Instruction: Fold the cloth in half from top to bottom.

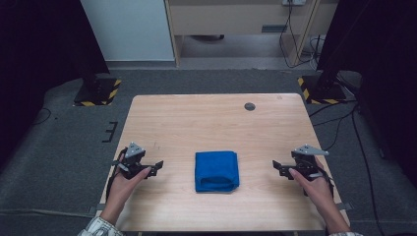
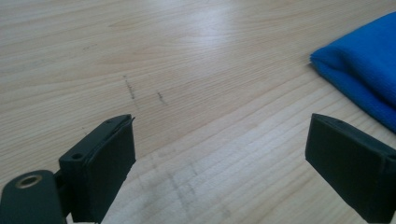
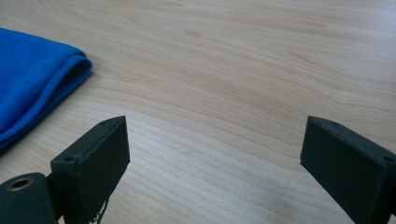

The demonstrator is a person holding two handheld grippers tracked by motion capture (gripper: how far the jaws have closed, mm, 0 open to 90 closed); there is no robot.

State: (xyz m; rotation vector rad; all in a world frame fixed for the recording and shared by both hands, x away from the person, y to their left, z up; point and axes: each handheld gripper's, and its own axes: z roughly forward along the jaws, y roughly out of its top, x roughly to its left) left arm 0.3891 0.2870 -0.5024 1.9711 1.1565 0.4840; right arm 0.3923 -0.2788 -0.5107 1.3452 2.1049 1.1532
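We see folded blue cloth (image 1: 217, 171) lying flat on wooden table (image 1: 196, 118), near its front edge; left gripper (image 1: 153, 167) left of cloth, right gripper (image 1: 278, 167) right of cloth, both apart from it, jaws spread wide, holding nothing

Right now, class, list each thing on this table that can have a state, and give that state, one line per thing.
Blue cloth: folded into a thick pad, lying flat on the table, touched by neither gripper.
Left gripper: open, jaws wide apart, empty, to the cloth's left.
Right gripper: open, jaws wide apart, empty, to the cloth's right.
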